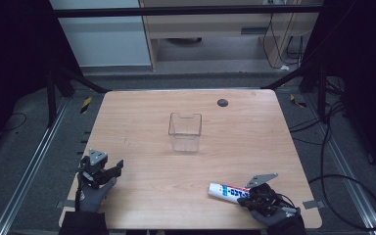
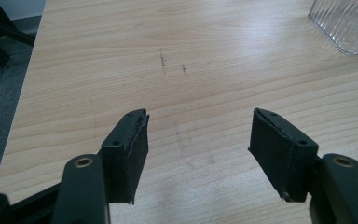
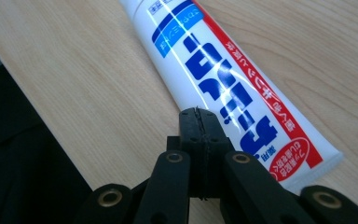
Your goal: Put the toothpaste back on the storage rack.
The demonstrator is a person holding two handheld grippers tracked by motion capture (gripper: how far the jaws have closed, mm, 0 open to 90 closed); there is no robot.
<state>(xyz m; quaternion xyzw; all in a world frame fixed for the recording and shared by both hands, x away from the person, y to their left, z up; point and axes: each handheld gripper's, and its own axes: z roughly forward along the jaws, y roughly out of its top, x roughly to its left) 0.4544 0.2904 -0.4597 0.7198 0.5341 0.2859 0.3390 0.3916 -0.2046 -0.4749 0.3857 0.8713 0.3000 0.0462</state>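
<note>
A white toothpaste tube (image 1: 226, 191) with blue and red print lies flat near the table's front right. In the right gripper view the tube (image 3: 223, 79) runs up and to the left, its crimped end nearest me. My right gripper (image 3: 199, 116) is shut, jaws pressed together with nothing between them, its tip just over the tube's near edge. That gripper (image 1: 248, 200) sits at the tube's crimped end in the high view. My left gripper (image 1: 117, 166) rests at the front left, open, with bare wood between its jaws (image 2: 198, 140). A clear plastic box (image 1: 185, 131) stands upright mid-table.
A small dark round disc (image 1: 222, 102) lies near the table's (image 1: 152, 196) far edge. The clear box's ribbed corner (image 2: 349, 23) shows at the upper right of the left gripper view. Cables (image 1: 342, 181) run over the floor to the right of the table.
</note>
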